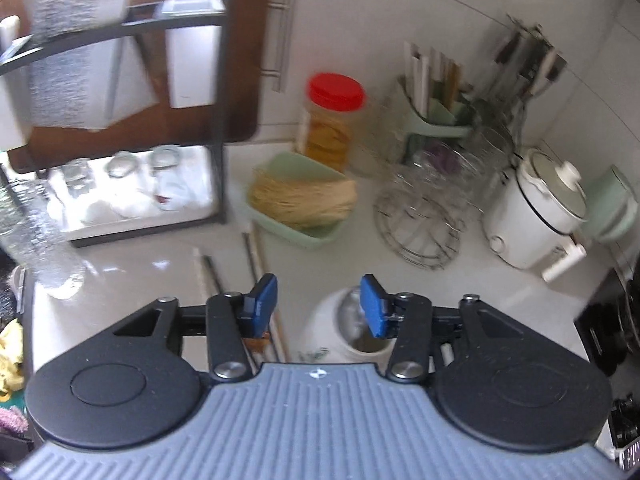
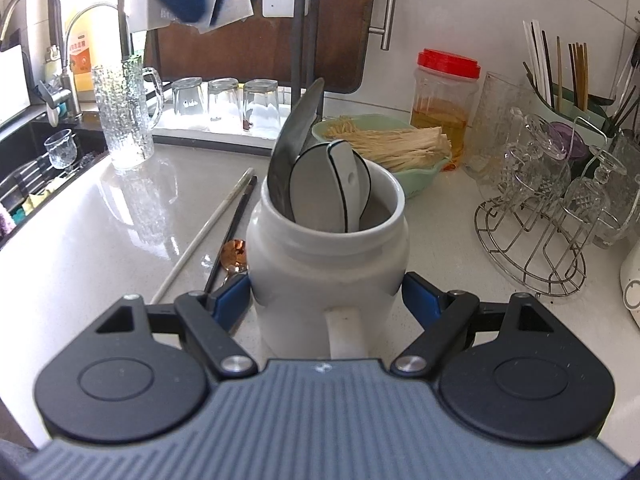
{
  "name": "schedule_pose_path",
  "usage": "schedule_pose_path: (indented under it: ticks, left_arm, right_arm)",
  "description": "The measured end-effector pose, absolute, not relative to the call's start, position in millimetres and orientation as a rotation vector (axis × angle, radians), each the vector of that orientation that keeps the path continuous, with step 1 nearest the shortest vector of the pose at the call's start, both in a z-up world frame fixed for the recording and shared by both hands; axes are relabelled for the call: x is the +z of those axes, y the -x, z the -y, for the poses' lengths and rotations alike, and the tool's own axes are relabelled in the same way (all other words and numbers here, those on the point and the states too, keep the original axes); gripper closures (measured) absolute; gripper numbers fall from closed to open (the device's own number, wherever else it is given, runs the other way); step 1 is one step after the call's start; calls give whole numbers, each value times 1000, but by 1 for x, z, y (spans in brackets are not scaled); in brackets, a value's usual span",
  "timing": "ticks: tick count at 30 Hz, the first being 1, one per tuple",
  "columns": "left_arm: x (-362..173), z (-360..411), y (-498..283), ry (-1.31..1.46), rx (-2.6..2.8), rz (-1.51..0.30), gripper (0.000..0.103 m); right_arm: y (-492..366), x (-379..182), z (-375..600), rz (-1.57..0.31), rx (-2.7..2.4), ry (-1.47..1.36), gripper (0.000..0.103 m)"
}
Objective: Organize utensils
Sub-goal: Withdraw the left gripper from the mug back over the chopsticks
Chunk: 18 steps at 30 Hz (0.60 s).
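White ceramic jar (image 2: 328, 256) on the surface (image 2: 100, 232) is clamped by the right claw (image 2: 326, 300); a metal spoon (image 2: 294, 140) and white ceramic spoons (image 2: 324, 188) are already loaded inside. Chopsticks (image 2: 208, 236) and a copper spoon (image 2: 234, 252) are left just beside the jar. Left claw (image 1: 318, 304) is seen apart, empty, above the jar.
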<state>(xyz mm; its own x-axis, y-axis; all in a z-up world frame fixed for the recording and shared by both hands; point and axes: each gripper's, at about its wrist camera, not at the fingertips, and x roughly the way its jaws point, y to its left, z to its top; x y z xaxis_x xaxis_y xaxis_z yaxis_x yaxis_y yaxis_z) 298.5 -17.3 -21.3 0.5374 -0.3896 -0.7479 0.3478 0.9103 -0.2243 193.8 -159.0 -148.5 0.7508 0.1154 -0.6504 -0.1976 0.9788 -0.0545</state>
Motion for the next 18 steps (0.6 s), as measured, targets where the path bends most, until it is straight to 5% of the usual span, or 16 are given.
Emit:
schedule_pose_path:
  ticks: [4, 18]
  left_arm:
    - [-26, -12, -300, 95, -390, -887, 37]
    - [-79, -52, -293, 159, -289, -942, 36]
  right_arm:
    - [-194, -149, 158, -697, 158, 120, 18]
    - [-192, -149, 160, -687, 144, 92, 18]
